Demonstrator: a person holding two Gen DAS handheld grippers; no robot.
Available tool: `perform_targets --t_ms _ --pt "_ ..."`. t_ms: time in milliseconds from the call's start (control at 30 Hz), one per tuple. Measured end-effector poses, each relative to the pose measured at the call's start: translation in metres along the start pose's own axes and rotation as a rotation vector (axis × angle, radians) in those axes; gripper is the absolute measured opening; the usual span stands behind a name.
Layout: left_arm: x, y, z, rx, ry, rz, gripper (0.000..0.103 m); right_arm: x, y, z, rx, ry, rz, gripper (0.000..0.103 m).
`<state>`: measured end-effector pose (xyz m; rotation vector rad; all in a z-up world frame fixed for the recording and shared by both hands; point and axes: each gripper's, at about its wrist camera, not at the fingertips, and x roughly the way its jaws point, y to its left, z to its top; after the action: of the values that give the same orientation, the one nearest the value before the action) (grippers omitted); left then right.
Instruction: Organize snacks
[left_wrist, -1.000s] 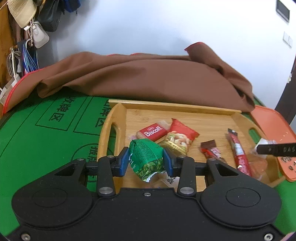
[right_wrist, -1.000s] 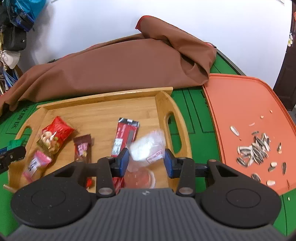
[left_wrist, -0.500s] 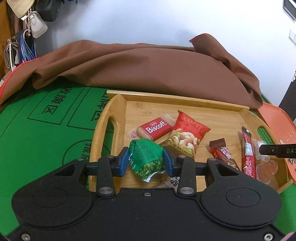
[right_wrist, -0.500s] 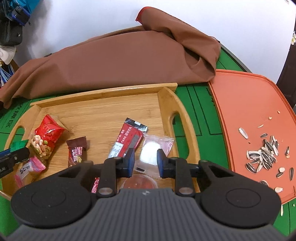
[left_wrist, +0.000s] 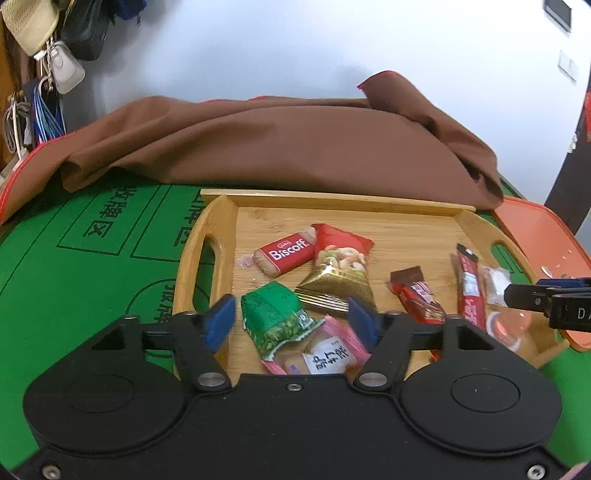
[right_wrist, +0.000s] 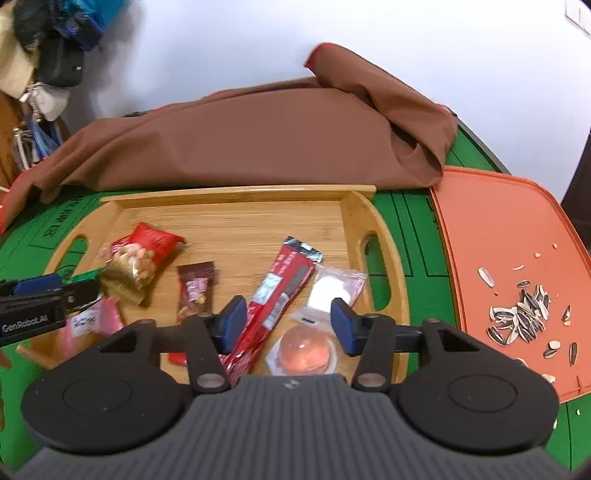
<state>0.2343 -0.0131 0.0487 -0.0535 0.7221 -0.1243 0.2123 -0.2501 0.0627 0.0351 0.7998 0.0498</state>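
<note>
Nearest the left gripper (left_wrist: 291, 319), a pink wrapped snack (left_wrist: 325, 354) is half cut off by the gripper's black body, so only its upper part and white label show. The jaws are opening, spread to either side of the green packet (left_wrist: 275, 317), which lies free on the wooden tray (left_wrist: 369, 201) with its long axis running from near right to far left, its torn end nearest. On the right gripper (right_wrist: 288, 321) the jaws are also opening, clear of everything; an orange jelly cup (right_wrist: 304, 352) sits between them on the tray, its near edge hidden by the grey body. The long red stick pack (right_wrist: 280, 295) slants past the left pad, its black end pointing far and right, its near end out of sight. A clear white sachet (right_wrist: 332, 290) lies just beyond. Farther off are a chocolate bar (right_wrist: 194, 291), a red-and-gold nut bag (left_wrist: 338, 271) and the Biscoff biscuit (left_wrist: 286, 254). Sunflower seeds (right_wrist: 524, 317) are scattered on the orange mat (right_wrist: 498, 221); a brown cloth (left_wrist: 280, 147) is heaped behind.
</note>
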Motion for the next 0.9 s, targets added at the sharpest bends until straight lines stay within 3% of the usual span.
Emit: perform_targets --t_ms 200,333,900 --pt "-0.024 -0.006 -0.012 0.030 -0.023 -0.020 0.087 -0.021 0.009 -0.016 -0.046 -0.033 0.040 0.079" --pt "-0.044 -0.009 -0.025 0.050 -0.040 -0.033 0.090 -0.035 0.014 -0.028 -0.062 -0.049 0.064 0.089" --pt "-0.100 -0.021 -0.092 0.157 -0.045 -0.084 0.094 -0.080 0.023 -0.096 -0.162 -0.076 0.093 0.098"
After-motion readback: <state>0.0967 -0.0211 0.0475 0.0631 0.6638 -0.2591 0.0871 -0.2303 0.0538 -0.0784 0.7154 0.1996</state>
